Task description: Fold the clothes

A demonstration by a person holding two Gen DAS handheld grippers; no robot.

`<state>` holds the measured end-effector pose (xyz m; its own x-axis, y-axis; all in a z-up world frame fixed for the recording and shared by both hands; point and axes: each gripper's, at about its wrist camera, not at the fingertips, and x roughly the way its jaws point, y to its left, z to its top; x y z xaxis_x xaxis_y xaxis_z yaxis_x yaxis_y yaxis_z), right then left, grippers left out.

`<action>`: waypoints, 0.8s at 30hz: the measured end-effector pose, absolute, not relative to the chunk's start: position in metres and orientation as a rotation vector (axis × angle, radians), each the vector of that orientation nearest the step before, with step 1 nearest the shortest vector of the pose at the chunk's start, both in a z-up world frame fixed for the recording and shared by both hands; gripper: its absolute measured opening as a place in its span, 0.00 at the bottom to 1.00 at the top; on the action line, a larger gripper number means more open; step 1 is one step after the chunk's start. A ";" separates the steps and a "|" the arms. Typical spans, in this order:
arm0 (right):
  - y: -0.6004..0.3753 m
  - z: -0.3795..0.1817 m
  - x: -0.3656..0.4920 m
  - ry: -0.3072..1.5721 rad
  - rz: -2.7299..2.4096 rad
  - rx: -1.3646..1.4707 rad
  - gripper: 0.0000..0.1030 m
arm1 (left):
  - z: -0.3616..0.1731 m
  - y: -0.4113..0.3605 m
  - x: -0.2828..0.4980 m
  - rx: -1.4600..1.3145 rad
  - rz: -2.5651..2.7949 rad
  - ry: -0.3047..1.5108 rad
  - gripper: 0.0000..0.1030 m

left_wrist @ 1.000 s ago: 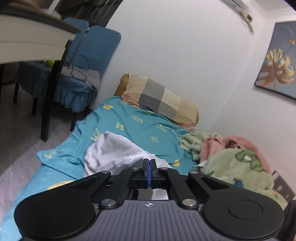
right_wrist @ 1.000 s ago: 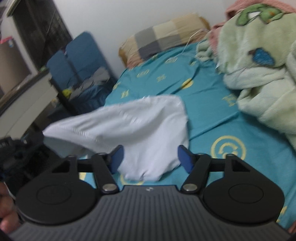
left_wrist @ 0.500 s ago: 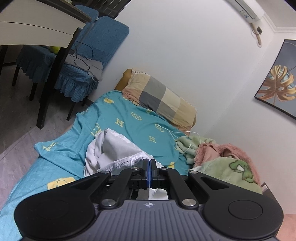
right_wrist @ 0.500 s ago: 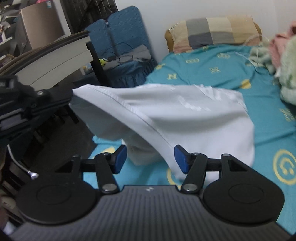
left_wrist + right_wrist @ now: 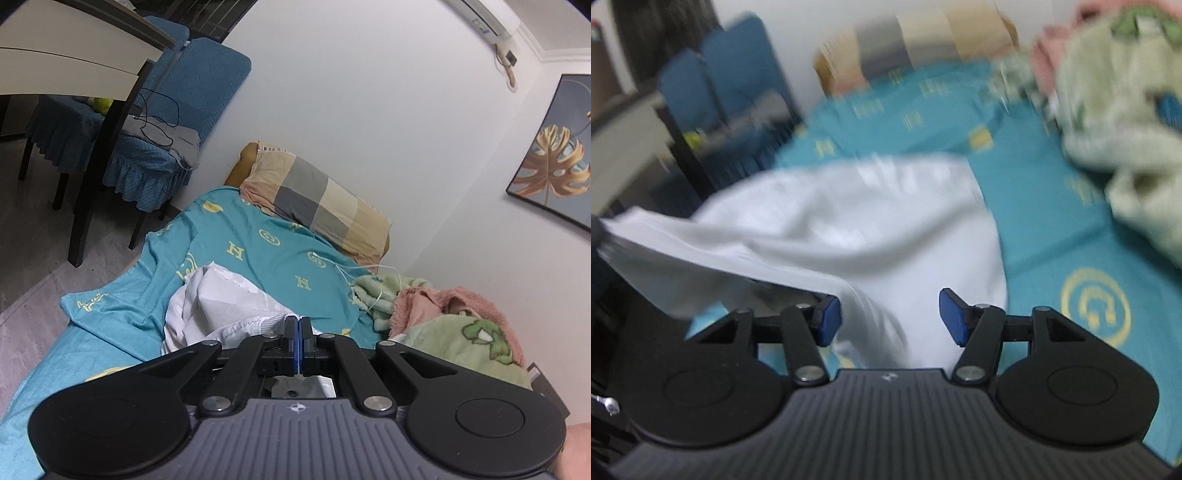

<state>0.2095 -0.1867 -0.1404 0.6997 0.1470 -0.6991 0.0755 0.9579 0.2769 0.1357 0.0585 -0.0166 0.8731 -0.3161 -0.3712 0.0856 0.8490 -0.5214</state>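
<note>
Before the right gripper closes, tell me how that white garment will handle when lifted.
Probably floppy: the white garment sags from the edge pinched in the left gripper. Likely light, since a shut pinch holds it up. It may bunch between the open right gripper pads.

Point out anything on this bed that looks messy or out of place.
The teal sheet is rumpled, one corner hanging off the bed edge. A thin white cable trails across it into the heaped green blanket.

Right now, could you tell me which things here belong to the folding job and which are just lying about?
Job:
- white garment
- left gripper, shut on its hem
- right gripper, open
- teal bedsheet

Lying about:
- checked pillow
- green blanket
- pink blanket
- blue chairs
</note>
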 end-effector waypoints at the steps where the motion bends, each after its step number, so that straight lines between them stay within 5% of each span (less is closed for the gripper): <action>1: -0.187 -0.145 0.211 0.820 0.037 0.294 0.56 | -0.017 0.057 0.136 -0.512 -0.218 0.465 0.00; 2: -0.187 -0.151 0.212 0.842 0.034 0.291 0.55 | -0.018 0.056 0.136 -0.506 -0.215 0.464 0.00; 7: -0.185 -0.136 0.197 0.754 0.014 0.264 0.18 | -0.013 0.053 0.134 -0.497 -0.221 0.437 0.00; 10: -0.187 -0.111 0.182 0.654 0.003 0.242 0.08 | -0.004 0.055 0.127 -0.495 -0.235 0.403 0.00; 24: -0.220 0.018 0.135 0.588 0.197 0.256 0.05 | 0.032 0.084 0.087 -0.505 -0.280 0.311 0.00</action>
<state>0.1351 -0.2204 0.0185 0.8151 0.2545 -0.5204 -0.1098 0.9499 0.2926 0.0872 0.0842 0.0322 0.9156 -0.3363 -0.2205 0.1850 0.8390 -0.5117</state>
